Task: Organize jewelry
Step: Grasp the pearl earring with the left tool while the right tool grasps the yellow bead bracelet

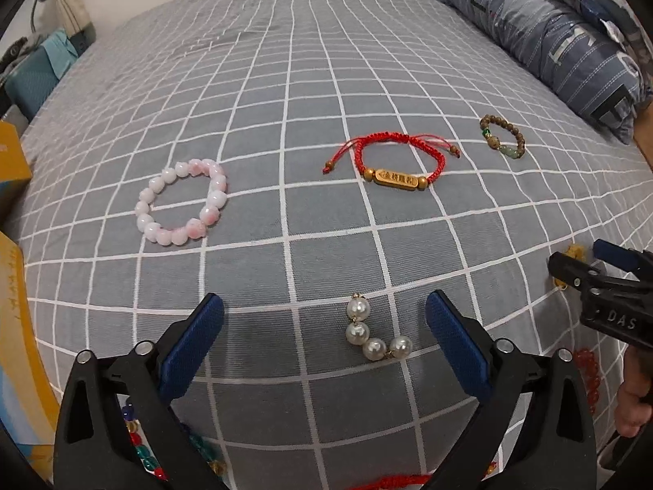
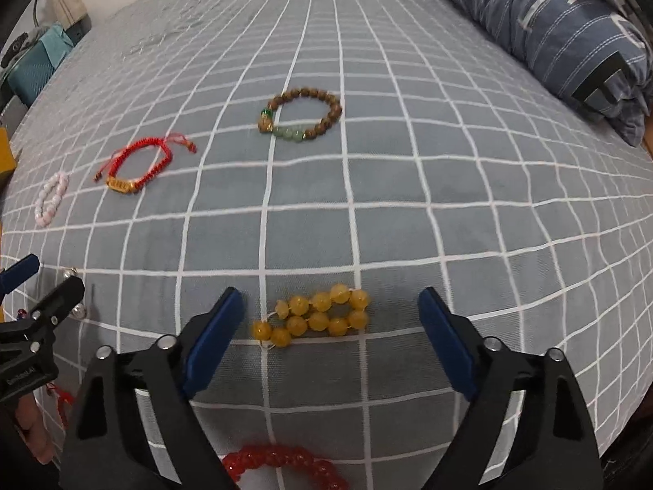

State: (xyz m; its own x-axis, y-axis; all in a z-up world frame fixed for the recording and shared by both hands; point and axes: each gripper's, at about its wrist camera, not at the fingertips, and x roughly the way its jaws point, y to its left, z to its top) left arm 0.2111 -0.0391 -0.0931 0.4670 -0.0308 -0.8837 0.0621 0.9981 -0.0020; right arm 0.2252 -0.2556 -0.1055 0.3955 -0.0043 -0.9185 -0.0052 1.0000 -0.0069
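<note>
Jewelry is partly sorted: pink beads (image 1: 182,202), red cord (image 1: 394,159) and brown beads (image 2: 301,115) lie spaced in a row mid-bed (image 2: 408,224), while pearls (image 1: 373,332) and yellow beads (image 2: 316,314) wait near the front edge between each gripper's spread, empty fingers.

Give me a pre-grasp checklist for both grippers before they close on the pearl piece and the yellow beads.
1. Left gripper open: ok.
2. Pearl piece between the left fingers: ok.
3. Right gripper open: ok.
4. Yellow bead bracelet between the right fingers: ok, though folded double.
5. Fingers low enough to touch the bedsheet: cannot tell.
6. Other jewelry out of the closing path: ok for the red cord bracelet; the red bead bracelet under the right gripper, cannot tell.
</note>
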